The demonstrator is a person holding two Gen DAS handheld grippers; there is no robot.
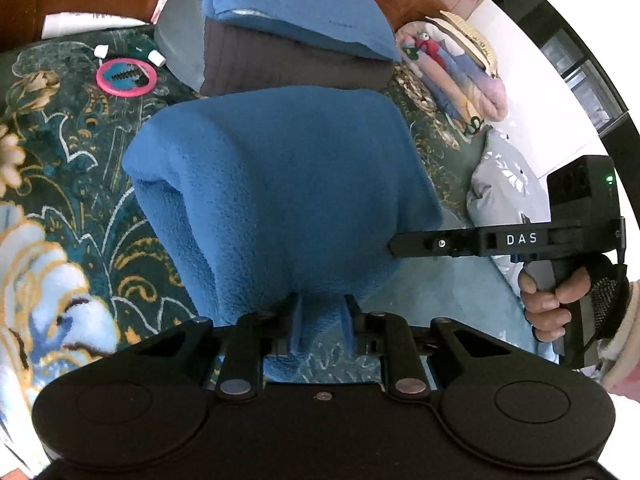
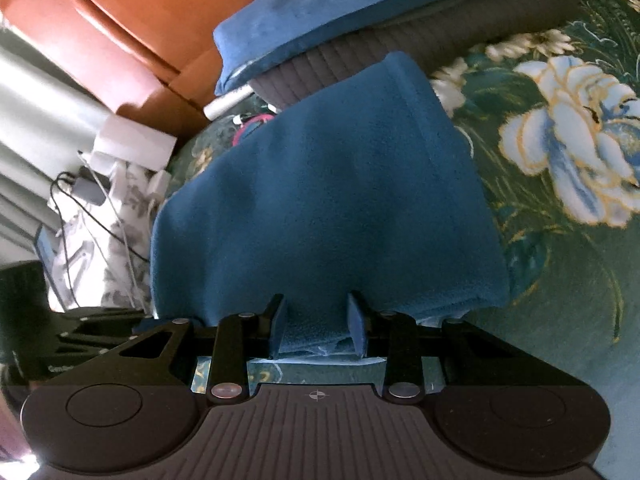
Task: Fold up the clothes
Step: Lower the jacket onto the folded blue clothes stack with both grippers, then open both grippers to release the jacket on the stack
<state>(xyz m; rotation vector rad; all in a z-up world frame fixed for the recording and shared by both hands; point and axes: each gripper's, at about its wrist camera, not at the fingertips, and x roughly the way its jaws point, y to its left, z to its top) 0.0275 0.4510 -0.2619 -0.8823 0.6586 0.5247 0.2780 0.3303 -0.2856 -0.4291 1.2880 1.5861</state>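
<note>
Two grippers hold a blue fleece garment over a floral bedspread.

The left gripper (image 1: 322, 316) and right gripper (image 2: 318, 326) each pinch an edge of the blue fleece garment (image 1: 280, 184), which fills the centre of both views, doubled over and hanging above the floral bedspread (image 1: 52, 160). To fold cleanly, I judge both grips should stay level and the cloth taut, so its edges meet squarely before it is laid down, clear of the stacked pile (image 1: 296, 32) at upper centre.
</note>
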